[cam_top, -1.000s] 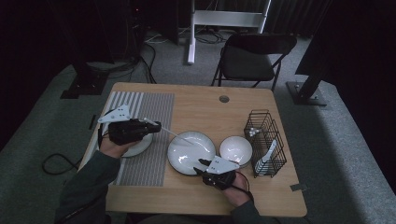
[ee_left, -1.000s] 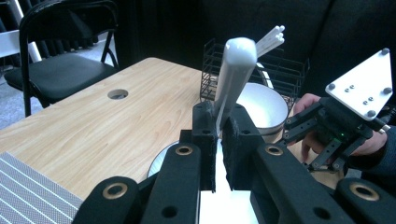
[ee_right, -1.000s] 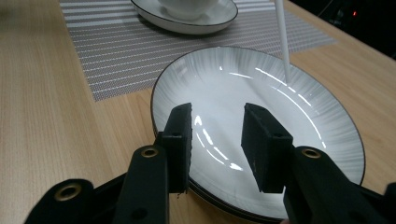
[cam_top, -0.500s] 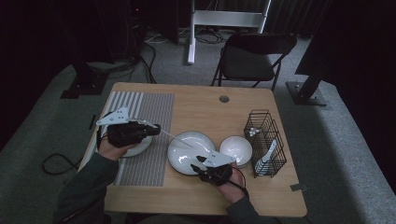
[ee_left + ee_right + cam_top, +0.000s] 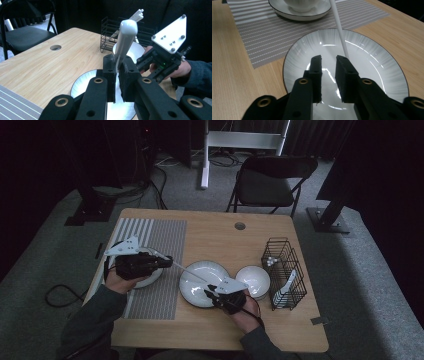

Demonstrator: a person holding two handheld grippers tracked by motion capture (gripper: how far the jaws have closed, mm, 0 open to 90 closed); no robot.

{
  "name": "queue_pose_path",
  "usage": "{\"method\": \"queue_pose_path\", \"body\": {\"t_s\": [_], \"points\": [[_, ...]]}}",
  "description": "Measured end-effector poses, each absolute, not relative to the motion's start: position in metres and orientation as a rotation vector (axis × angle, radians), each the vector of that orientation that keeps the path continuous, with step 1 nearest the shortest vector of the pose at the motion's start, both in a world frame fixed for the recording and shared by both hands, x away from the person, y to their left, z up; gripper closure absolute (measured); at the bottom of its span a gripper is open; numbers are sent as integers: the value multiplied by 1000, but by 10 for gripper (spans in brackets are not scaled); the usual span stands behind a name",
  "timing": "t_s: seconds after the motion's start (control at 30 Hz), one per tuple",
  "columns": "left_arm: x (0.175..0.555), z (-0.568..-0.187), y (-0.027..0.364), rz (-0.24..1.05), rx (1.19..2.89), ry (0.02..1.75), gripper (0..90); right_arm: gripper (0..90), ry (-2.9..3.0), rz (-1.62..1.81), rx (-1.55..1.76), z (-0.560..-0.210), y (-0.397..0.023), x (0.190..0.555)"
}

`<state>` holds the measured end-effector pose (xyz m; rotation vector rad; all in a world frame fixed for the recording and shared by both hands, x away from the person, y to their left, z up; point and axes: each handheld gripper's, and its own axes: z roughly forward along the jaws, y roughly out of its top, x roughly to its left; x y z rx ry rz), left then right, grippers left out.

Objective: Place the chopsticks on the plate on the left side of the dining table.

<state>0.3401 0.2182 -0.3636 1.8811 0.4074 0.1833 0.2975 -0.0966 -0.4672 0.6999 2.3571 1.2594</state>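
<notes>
Fingers [image 5: 110, 72] of the left gripper [image 5: 117, 62] are squeezed tight on a white stick [image 5: 126, 37]. The stick is long and thin, maybe a spoon handle, and its far end is round. In the high view the left gripper [image 5: 165, 262] sits over the striped mat [image 5: 160, 240], and the stick [image 5: 192, 272] runs from it toward the right gripper [image 5: 212, 294], low across the big plate [image 5: 192, 292]. Its long way goes from the mat side to the plate side, slanting a little toward the person.

Fingers [image 5: 343, 67] of the right gripper [image 5: 329, 60] stand a small way apart and have just been closing. Nothing is between them. They hang over the big plate [image 5: 372, 65]. The stick [image 5: 339, 27] comes down from the top of that view and ends just past the right finger, very near its tip. It is hard to tell if it touches that finger.

A small bowl [image 5: 252, 279] sits next to the big plate, and a black wire basket [image 5: 282, 270] stands beside the bowl. Another dish [image 5: 299, 11] rests on the mat [image 5: 262, 37], under the left gripper.
</notes>
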Motion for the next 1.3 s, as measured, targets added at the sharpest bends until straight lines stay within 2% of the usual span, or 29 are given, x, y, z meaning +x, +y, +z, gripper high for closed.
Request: {"method": "queue_pose_path", "body": {"t_s": [0.2, 0.4, 0.8, 0.9, 0.93, 1.3], "points": [[339, -364, 218, 176, 1887, 403, 850, 796, 2354, 1280, 689, -464, -91, 304], [337, -364, 220, 170, 1887, 400, 849, 747, 2342, 1255, 658, -461, -82, 309], [336, -365, 219, 145, 1885, 385, 850, 728, 2357, 1195, 610, -460, -69, 320], [336, -365, 219, 136, 1883, 381, 849, 745, 2368, 1188, 598, -461, -68, 321], [337, -366, 219, 126, 1883, 380, 850, 802, 2387, 1186, 589, -463, -67, 323], [341, -370, 219, 140, 1864, 422, 816, 854, 2406, 1157, 480, -466, -66, 315]]}}
